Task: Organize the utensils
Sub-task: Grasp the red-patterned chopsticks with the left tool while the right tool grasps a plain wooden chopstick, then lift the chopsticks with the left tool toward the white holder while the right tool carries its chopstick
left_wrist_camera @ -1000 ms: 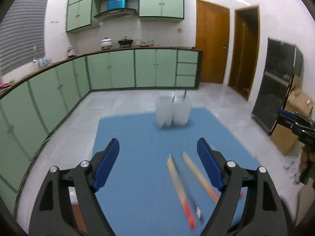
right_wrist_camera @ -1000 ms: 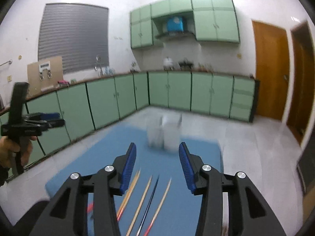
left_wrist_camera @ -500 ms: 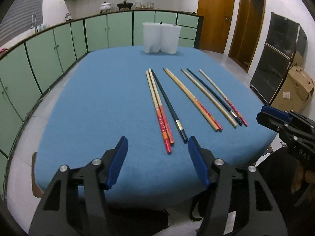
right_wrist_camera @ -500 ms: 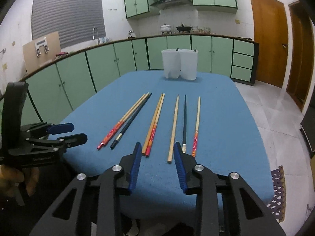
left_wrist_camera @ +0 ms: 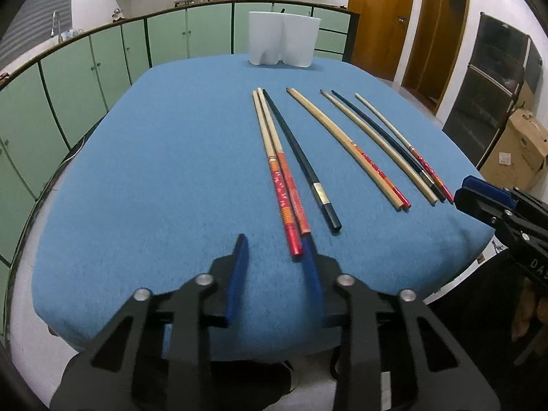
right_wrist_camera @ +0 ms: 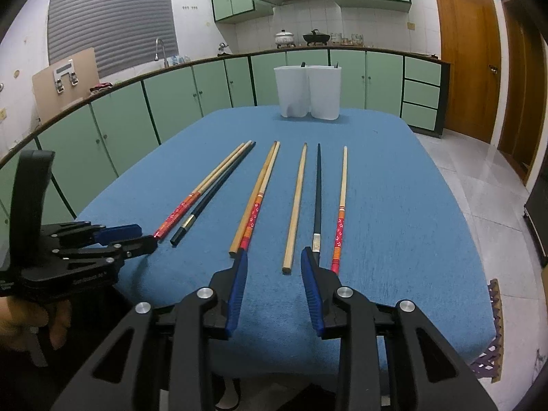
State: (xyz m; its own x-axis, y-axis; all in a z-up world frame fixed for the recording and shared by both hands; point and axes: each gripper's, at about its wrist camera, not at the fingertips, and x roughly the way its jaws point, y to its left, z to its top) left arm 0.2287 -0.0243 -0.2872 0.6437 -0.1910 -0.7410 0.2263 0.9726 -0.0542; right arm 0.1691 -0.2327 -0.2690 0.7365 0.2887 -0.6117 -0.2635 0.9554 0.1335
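Note:
Several chopsticks lie side by side on the blue table [left_wrist_camera: 154,178]: a red-ended wooden pair [left_wrist_camera: 281,178] with a black one [left_wrist_camera: 301,167] on the left, another wooden pair [right_wrist_camera: 255,202], a plain wooden one [right_wrist_camera: 296,205], a black one [right_wrist_camera: 318,195] and a red-banded one [right_wrist_camera: 341,202]. A white two-part holder [right_wrist_camera: 308,92] stands at the far end. My left gripper [left_wrist_camera: 274,243] is open, its tips just short of the red-ended pair. My right gripper [right_wrist_camera: 274,257] is open at the near end of the plain wooden chopstick.
The table's near edge is right under both grippers. Green kitchen cabinets [right_wrist_camera: 137,116] run along the left and back. Wooden doors [right_wrist_camera: 465,58] and a cardboard box [left_wrist_camera: 520,150] are on the right. Tiled floor surrounds the table.
Both grippers have come down and forward to the table's near edge, close to the chopstick ends. The left gripper's jaws have narrowed. Nothing has been taken hold of.

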